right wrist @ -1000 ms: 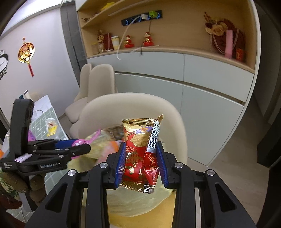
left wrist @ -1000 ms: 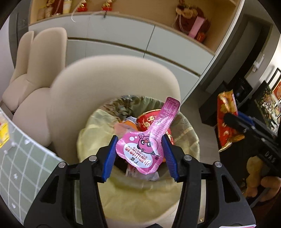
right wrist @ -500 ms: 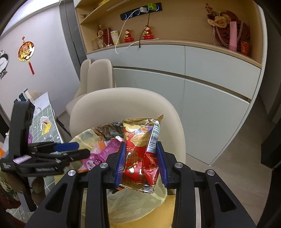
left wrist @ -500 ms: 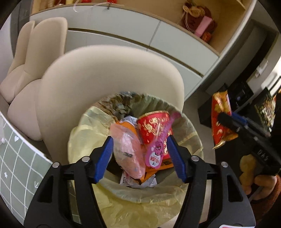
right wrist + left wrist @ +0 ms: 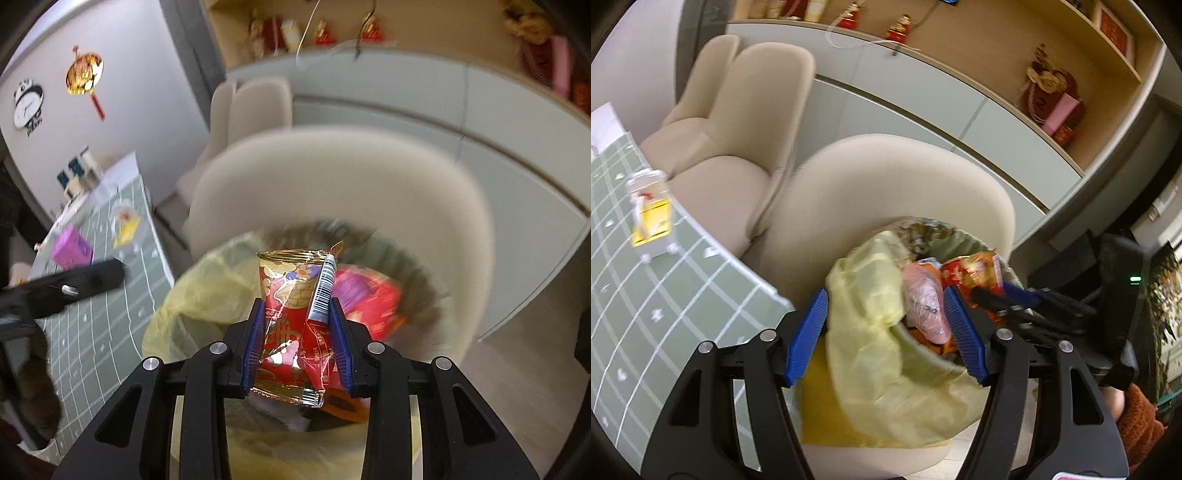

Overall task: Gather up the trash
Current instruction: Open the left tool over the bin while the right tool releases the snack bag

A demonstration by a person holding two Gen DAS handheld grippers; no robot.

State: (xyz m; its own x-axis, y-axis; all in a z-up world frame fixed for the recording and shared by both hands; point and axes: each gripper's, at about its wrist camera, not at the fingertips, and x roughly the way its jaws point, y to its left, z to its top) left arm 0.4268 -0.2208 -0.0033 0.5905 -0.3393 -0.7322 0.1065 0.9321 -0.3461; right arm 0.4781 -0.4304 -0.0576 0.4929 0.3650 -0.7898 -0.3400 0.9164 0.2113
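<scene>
A trash bin lined with a yellow bag (image 5: 871, 295) stands in front of a beige chair; it holds several wrappers, among them a pink one (image 5: 925, 306). My left gripper (image 5: 886, 332) is open and empty, above the bin's near left rim. My right gripper (image 5: 297, 343) is shut on a red and gold snack packet (image 5: 291, 314) and holds it over the bin (image 5: 199, 291). The right gripper with the packet also shows in the left wrist view (image 5: 997, 299), over the bin's right side.
A beige chair (image 5: 894, 192) stands just behind the bin, with a second chair (image 5: 738, 122) further left. A table with a green grid cloth (image 5: 639, 280) lies to the left, carrying a small yellow-labelled pack (image 5: 652, 214) and a purple box (image 5: 72, 249). Grey cabinets run behind.
My left gripper opened and dropped the pink wrapper into the bin, then drew back to the left. My right gripper moved with the red packet over the bin.
</scene>
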